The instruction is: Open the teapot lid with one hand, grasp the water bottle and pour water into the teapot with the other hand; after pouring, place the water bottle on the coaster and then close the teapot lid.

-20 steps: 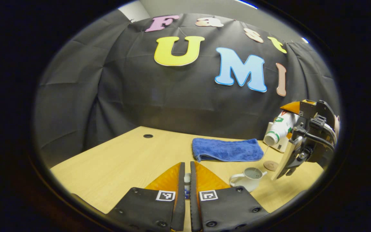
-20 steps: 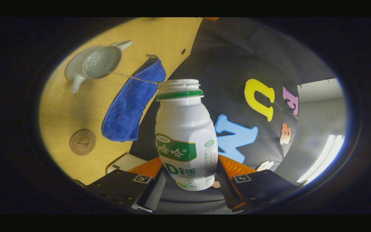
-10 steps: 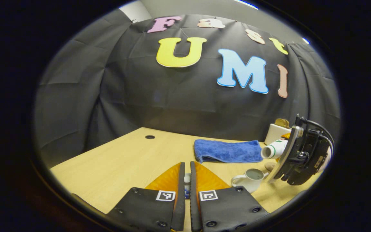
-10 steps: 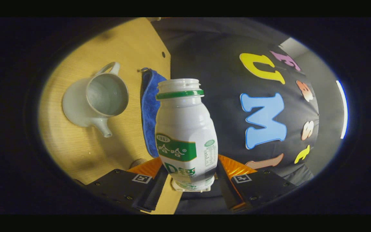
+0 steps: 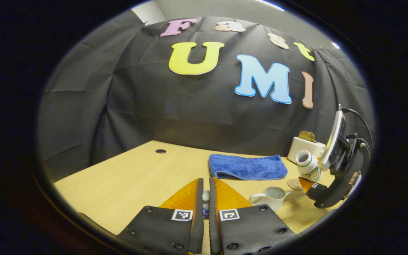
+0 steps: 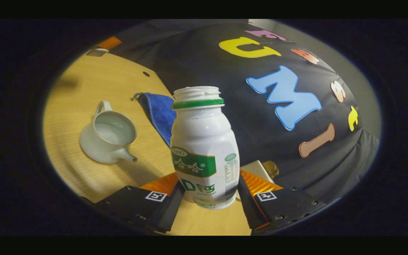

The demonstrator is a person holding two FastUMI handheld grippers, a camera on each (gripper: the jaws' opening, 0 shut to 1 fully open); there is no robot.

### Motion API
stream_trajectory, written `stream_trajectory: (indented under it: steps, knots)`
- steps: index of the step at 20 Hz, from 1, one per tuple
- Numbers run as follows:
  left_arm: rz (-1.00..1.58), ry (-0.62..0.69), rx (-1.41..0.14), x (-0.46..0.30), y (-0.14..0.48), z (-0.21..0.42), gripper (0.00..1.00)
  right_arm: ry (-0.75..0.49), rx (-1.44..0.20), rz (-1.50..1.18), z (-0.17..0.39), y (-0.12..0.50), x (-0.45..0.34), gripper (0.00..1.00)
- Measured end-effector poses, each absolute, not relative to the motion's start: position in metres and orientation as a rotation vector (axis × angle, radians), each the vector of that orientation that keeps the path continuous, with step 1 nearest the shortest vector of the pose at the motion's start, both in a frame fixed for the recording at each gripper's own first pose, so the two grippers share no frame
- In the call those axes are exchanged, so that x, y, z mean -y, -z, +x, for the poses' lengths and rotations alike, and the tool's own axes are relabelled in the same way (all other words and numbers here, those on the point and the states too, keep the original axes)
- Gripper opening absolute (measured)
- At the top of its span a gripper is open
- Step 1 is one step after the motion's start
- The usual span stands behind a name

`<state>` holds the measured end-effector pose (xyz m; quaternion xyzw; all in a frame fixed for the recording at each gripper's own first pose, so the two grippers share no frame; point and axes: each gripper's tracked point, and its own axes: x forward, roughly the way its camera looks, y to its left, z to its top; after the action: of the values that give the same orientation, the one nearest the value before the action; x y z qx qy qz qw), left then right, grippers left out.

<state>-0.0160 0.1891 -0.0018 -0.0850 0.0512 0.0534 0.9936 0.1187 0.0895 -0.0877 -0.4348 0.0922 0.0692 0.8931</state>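
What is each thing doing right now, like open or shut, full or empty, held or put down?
teapot: lid off, water inside, standing on the table
water bottle: uncapped, held by the right tool, nearly upright
lid: pinched in the left tool
blue towel: folded, lying flat
coaster: bare

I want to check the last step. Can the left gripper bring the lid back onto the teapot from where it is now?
Probably yes. The left gripper holds the lid near the open teapot, with bare table between; the bottle is off to the side.
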Motion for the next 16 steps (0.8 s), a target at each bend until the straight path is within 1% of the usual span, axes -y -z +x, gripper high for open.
stream_trajectory:
  steps: [1, 2, 4, 5, 7, 8, 12, 13, 14, 15, 16]
  knots:
    - [-0.17, -0.1, -0.105, -0.182, 0.004, -0.015, 0.13, -0.14, -0.199, -0.844, 0.117, 0.084, -0.086, 0.77]
    - [-0.171, -0.093, -0.107, -0.174, 0.004, -0.014, 0.1, -0.136, -0.206, -0.788, 0.116, 0.08, -0.083, 0.77]
    - [-0.166, -0.082, -0.11, -0.167, 0.005, -0.01, 0.17, -0.131, -0.218, -0.678, 0.115, 0.078, -0.08, 0.77]
    - [-0.161, -0.076, -0.111, -0.163, 0.006, -0.009, 0.17, -0.125, -0.224, -0.631, 0.115, 0.077, -0.079, 0.77]
    - [-0.153, -0.066, -0.11, -0.154, 0.008, -0.008, 0.1, -0.109, -0.22, -0.557, 0.115, 0.071, -0.071, 0.77]
    - [-0.149, -0.061, -0.108, -0.15, 0.007, -0.006, 0.17, -0.104, -0.216, -0.521, 0.115, 0.067, -0.067, 0.77]
    - [-0.142, -0.039, -0.096, -0.131, 0.006, -0.001, 0.17, -0.095, -0.195, -0.395, 0.114, 0.056, -0.054, 0.77]
    - [-0.142, -0.037, -0.085, -0.127, 0.005, 0.001, 0.13, -0.091, -0.19, -0.378, 0.112, 0.053, -0.052, 0.77]
    - [-0.143, -0.033, -0.077, -0.123, 0.003, 0.004, 0.17, -0.088, -0.185, -0.366, 0.111, 0.05, -0.048, 0.76]
    - [-0.142, -0.022, -0.08, -0.116, 0.003, 0.009, 0.13, -0.085, -0.181, -0.357, 0.111, 0.05, -0.045, 0.76]
    - [-0.139, -0.01, -0.085, -0.108, 0.003, 0.014, 0.17, -0.083, -0.175, -0.348, 0.111, 0.049, -0.039, 0.76]
